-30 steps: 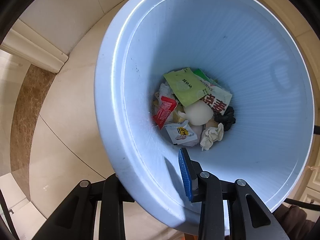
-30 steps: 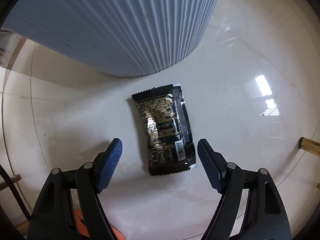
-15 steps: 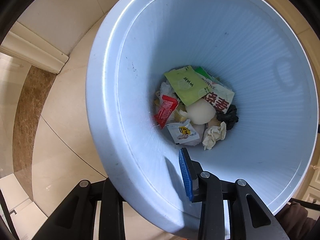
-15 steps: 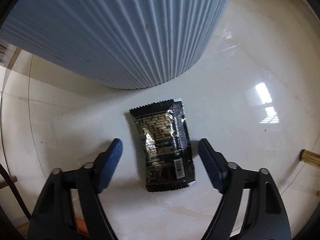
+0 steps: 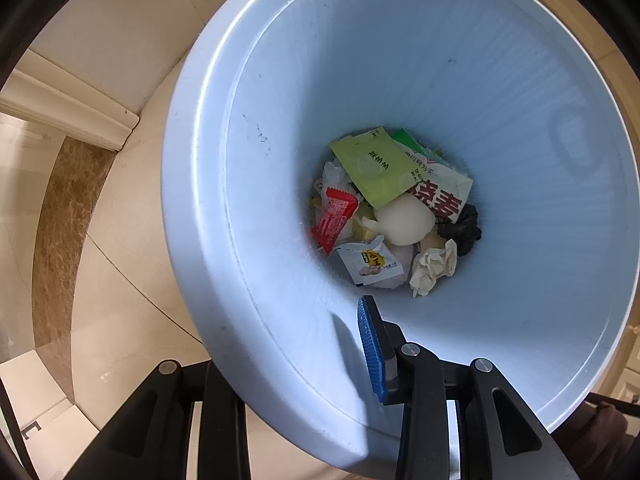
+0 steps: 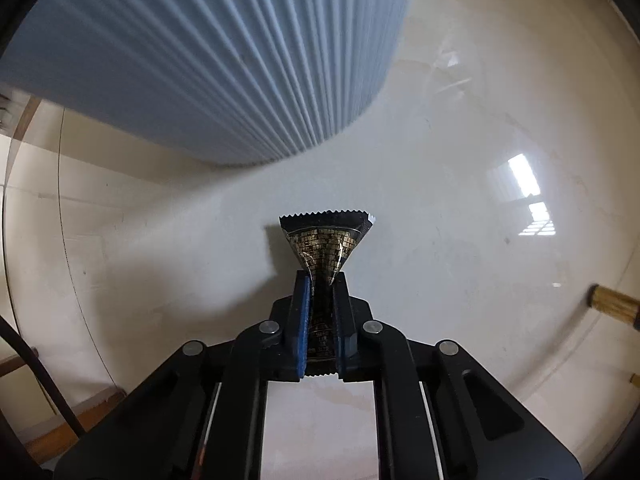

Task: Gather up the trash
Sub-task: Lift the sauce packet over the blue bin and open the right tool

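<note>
A pale blue ribbed trash bin (image 5: 192,184) fills the left wrist view, and several wrappers and crumpled tissues (image 5: 392,216) lie at its bottom. My left gripper (image 5: 296,332) straddles the bin's near rim. One blue pad (image 5: 370,348) presses the inner wall, while the other finger is hidden under the rim. In the right wrist view my right gripper (image 6: 323,280) is shut on a black and gold snack wrapper (image 6: 326,240), pinched into a fan shape just above the glossy floor. The bin's outer wall (image 6: 220,60) stands right behind the wrapper.
Cream floor tiles (image 6: 460,200) surround the bin. A white baseboard (image 5: 72,120) and a brown marble strip (image 5: 60,240) run on the left. A wooden furniture leg (image 6: 614,307) juts in at the right. A dark cable (image 6: 36,368) crosses the lower left.
My right gripper's jaws closed from wide open onto the wrapper, which lay flat on the floor and is now folded between the pads. The bin shifted slightly in the left view.
</note>
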Demonstrator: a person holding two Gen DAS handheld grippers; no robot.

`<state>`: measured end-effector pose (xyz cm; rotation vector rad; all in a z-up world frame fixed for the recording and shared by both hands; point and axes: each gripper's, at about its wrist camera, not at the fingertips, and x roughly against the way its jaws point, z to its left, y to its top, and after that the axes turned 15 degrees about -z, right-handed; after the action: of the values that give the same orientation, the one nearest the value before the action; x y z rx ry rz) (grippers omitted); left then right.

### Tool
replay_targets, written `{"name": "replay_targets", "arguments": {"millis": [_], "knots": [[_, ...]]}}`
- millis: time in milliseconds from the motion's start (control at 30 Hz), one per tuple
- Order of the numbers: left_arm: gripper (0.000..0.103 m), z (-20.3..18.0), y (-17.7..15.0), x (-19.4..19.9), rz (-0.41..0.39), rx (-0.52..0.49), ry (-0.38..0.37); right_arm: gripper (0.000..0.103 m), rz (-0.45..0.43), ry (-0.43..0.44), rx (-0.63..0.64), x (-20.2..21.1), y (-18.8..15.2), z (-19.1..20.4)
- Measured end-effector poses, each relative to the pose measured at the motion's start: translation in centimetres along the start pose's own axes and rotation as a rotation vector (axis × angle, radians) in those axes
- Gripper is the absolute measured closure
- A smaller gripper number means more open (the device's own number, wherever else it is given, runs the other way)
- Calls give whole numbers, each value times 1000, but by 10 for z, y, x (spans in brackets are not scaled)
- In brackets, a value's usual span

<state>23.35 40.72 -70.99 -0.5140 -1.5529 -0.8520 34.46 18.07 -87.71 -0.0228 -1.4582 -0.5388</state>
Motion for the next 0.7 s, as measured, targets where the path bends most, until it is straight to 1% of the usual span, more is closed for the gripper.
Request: {"name": "replay_targets", "arguments": {"millis": [100,167,200,233,267,333,367,400,467,533,600,633,700], "knots": [[71,-1,0,1,-3,-4,4,93,18,-47,-41,22,-5,-15],[73,0,0,1,-6,5,1,93,12,-87,-77,43,-5,-27],[73,1,0,1,-9,6,-2,93,-16,-130,-117,64,0,-39],[73,3,0,2,-14,13,-7,93,-33,-151,-150,78,4,-47],[73,4,0,2,-16,22,-12,93,-76,-191,-205,104,13,-59],[73,8,0,3,-25,40,-25,93,-157,-244,-253,147,34,-70],[73,9,-1,4,-29,48,-29,93,-213,-265,-271,174,48,-71],[73,11,-2,4,-38,59,-34,93,-252,-273,-271,192,57,-70],[73,14,-3,5,-49,75,-44,93,-351,-289,-221,243,87,-53],[73,17,-3,5,-50,82,-52,93,-417,-267,-160,278,112,-28],[73,20,-4,5,-48,95,-67,93,-447,-251,-92,302,134,-3],[73,22,-4,5,-50,103,-74,93,-459,-225,-60,312,144,13],[73,26,-4,5,-50,115,-88,92,-449,-185,-4,319,160,37]]}}
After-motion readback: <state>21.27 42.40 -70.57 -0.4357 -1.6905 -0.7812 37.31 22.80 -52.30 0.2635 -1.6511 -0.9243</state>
